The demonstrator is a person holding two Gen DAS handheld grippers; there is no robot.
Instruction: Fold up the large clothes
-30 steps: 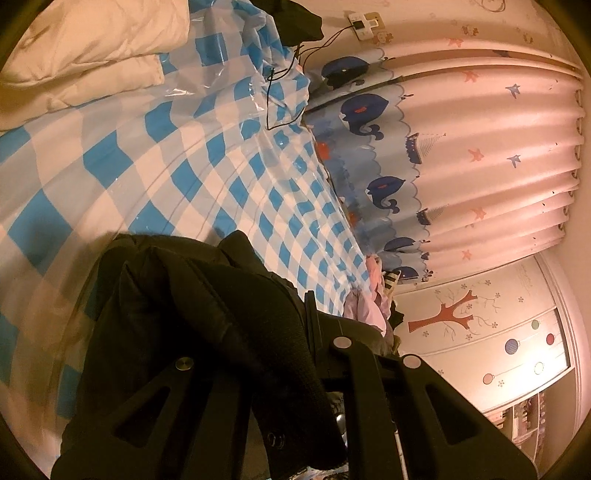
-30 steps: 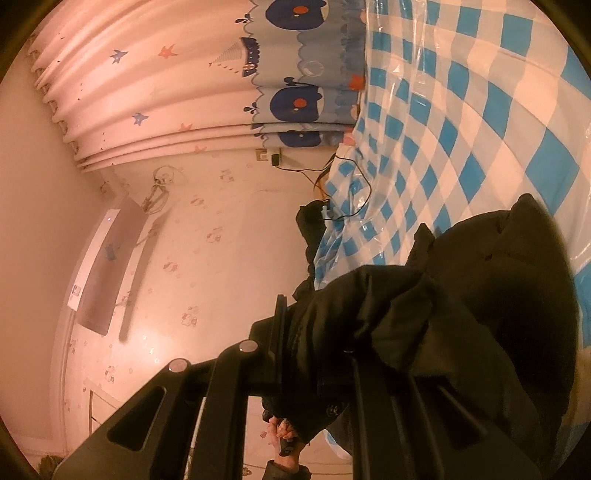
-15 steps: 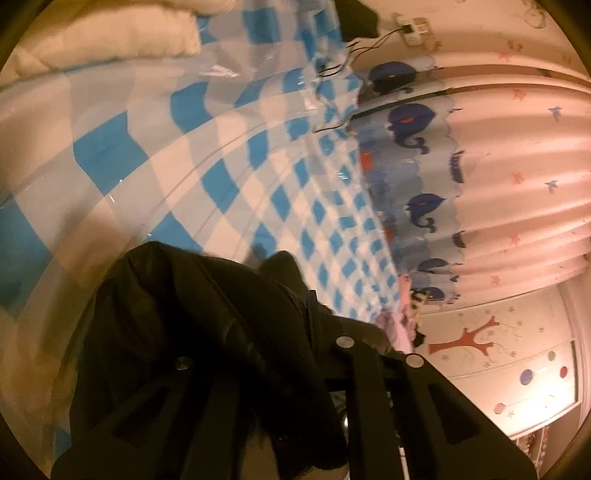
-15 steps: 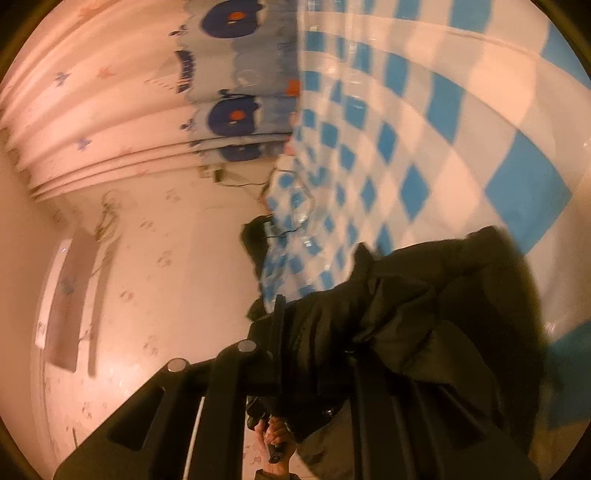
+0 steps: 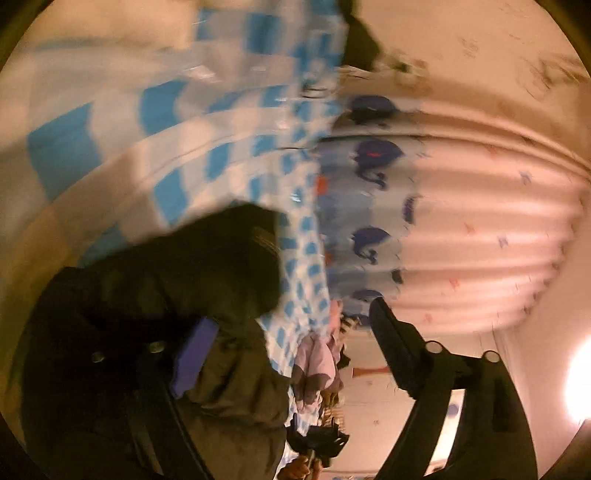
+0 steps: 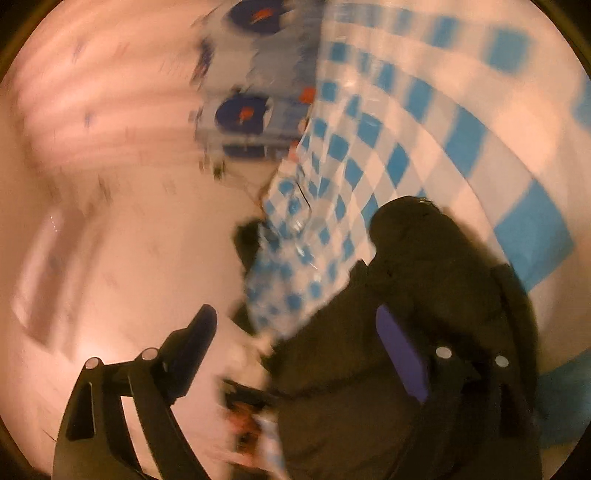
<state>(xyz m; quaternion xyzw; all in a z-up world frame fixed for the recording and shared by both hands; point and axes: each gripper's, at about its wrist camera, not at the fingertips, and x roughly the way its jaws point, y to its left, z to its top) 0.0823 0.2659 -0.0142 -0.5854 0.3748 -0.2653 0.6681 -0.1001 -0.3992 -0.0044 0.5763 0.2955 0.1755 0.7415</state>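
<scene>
The black garment (image 5: pixel 166 280) lies bunched on the blue-and-white checked bed cover (image 5: pixel 177 155). My left gripper (image 5: pixel 291 343) is opening, its jaws wide apart. The cloth rests against the purple-padded finger (image 5: pixel 192 358), and the other finger (image 5: pixel 388 332) stands free of it. In the right wrist view the same garment (image 6: pixel 424 280) lies by the bed's edge. My right gripper (image 6: pixel 299 339) is opening too. Its purple-padded finger (image 6: pixel 399 350) is over the cloth, and its other finger (image 6: pixel 199 332) hangs over the floor side. Both views are blurred.
A pink curtain with blue whales (image 5: pixel 461 221) hangs along the far side of the bed. Pink and lilac clothes (image 5: pixel 317 358) are piled at the bed's edge. A pale duvet (image 5: pixel 110 33) lies at the bed's head. Bare wall (image 6: pixel 110 240) fills the right wrist view's left side.
Both grippers were shut on the black garment and now stand wide apart, so the cloth is let go. Both hands sank toward the bed, and the garment dropped onto the cover.
</scene>
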